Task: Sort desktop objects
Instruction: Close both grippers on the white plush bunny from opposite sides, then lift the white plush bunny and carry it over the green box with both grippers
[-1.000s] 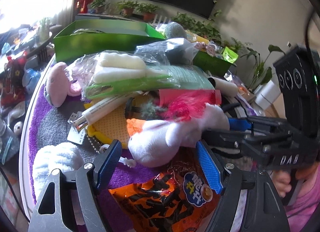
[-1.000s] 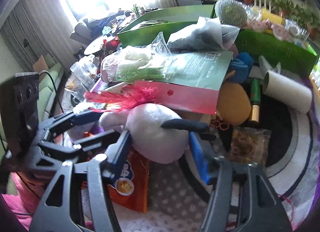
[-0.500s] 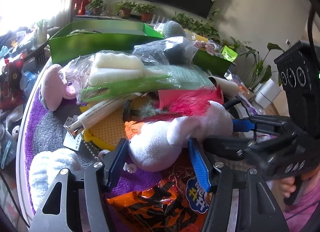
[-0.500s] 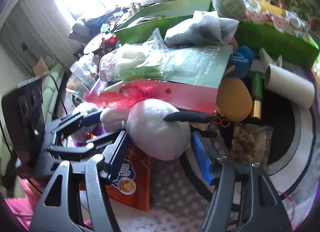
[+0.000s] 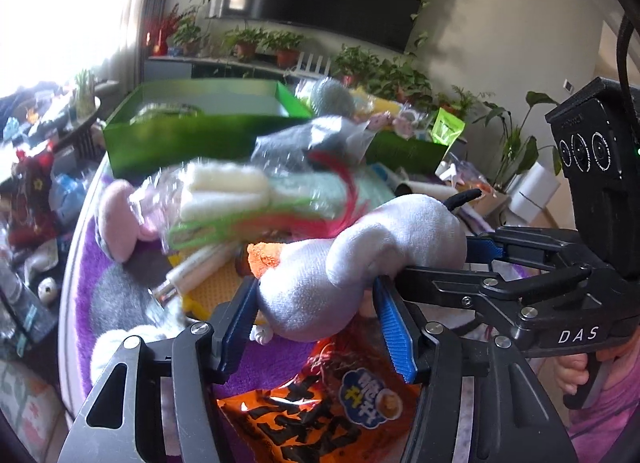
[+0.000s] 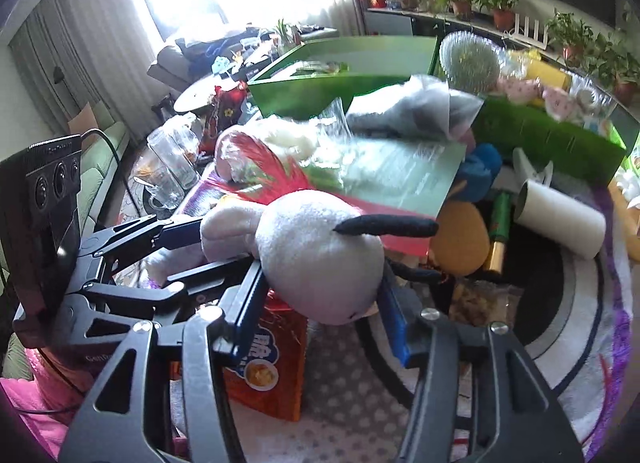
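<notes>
Right, your plush toy (image 5: 352, 263) sits w/ an orange snack bag (image 5: 320, 411) below it and a bagged clutter pile plus green box (image 5: 192, 139) behind. Your left tool (image 5: 316, 327) has just been closing and pinches its body; right tool (image 6: 320, 303), also narrowing, clamps the head. Only right view shows the paper roll (image 6: 560, 219).

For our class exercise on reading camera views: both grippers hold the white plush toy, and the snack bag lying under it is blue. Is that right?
Not quite. The snack bag is orange, not blue, as the left wrist view shows. The rest stands: the left gripper and the right gripper each have their jaws closed on the white plush toy.
</notes>
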`<state>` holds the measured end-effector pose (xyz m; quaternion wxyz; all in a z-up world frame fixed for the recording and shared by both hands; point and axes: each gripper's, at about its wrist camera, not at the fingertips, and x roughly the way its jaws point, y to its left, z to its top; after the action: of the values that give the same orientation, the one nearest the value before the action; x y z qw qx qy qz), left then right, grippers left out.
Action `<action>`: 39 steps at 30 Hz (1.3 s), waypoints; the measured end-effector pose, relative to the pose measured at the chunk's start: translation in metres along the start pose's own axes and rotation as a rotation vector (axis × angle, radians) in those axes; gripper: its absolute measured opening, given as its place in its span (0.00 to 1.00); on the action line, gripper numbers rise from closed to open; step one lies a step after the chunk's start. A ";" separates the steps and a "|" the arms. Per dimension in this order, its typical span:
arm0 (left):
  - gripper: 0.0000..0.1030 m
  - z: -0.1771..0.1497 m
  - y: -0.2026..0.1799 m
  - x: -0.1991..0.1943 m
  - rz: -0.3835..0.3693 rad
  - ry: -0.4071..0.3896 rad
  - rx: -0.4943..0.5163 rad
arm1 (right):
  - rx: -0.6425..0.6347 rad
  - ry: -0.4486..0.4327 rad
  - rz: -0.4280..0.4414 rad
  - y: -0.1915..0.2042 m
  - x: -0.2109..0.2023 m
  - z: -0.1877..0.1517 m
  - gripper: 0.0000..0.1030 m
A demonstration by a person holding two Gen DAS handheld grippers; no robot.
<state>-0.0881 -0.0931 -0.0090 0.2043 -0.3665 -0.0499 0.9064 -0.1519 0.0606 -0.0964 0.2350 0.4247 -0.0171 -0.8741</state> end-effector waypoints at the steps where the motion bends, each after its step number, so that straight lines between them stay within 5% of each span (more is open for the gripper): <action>1: 0.57 0.002 -0.001 -0.002 0.001 -0.006 0.004 | 0.001 -0.005 0.002 0.001 -0.003 0.002 0.53; 16: 0.57 0.067 -0.009 -0.042 0.058 -0.143 0.070 | -0.069 -0.143 0.019 0.015 -0.045 0.055 0.55; 39: 0.57 0.142 0.020 -0.057 0.108 -0.204 0.111 | -0.070 -0.218 0.070 0.026 -0.051 0.135 0.55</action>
<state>-0.1551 -0.1266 0.1261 0.1689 -0.2624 -0.0001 0.9501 -0.2156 0.0361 0.0334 0.2770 0.3176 -0.0269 -0.9065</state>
